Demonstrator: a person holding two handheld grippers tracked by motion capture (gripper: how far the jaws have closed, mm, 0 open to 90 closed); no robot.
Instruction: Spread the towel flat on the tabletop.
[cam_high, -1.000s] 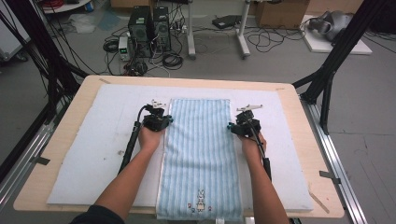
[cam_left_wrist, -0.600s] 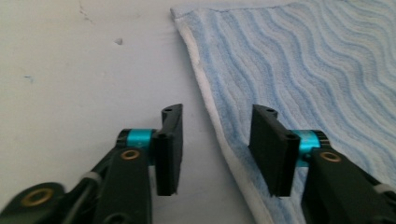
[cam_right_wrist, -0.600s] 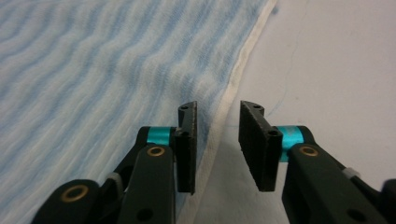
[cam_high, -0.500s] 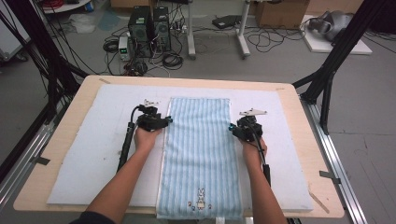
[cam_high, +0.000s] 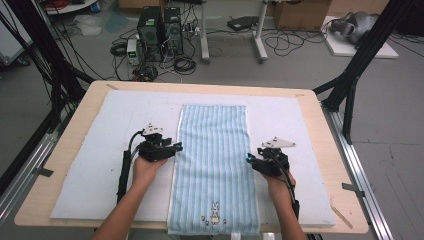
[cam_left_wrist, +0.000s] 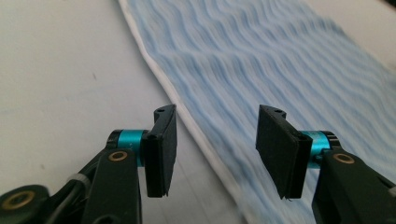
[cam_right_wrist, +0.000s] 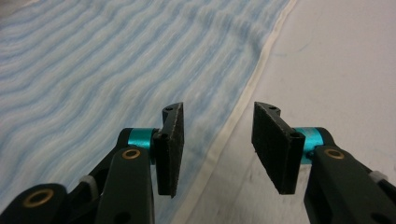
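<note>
1. The left gripper (cam_high: 176, 147) has its fingers (cam_left_wrist: 161, 149) standing apart – the towel's (cam_high: 214, 165) white hem runs through the gap, nothing pinched.
2. The right gripper (cam_high: 250, 160) likewise: its fingers (cam_right_wrist: 170, 147) straddle the other hem with free room between them.
3. Outward of each pair of fingers, the white mat (cam_high: 90, 150) lies flat and bare.
4. Between the two pairs, the towel lies flat – no raised obstacle.
5. Beyond the fingertips, the table (cam_high: 310, 100) edge is unobstructed.

Both tongs slid back along towel (cam_high: 214, 170) edges toward person; jaws opened, apparently off cloth.
</note>
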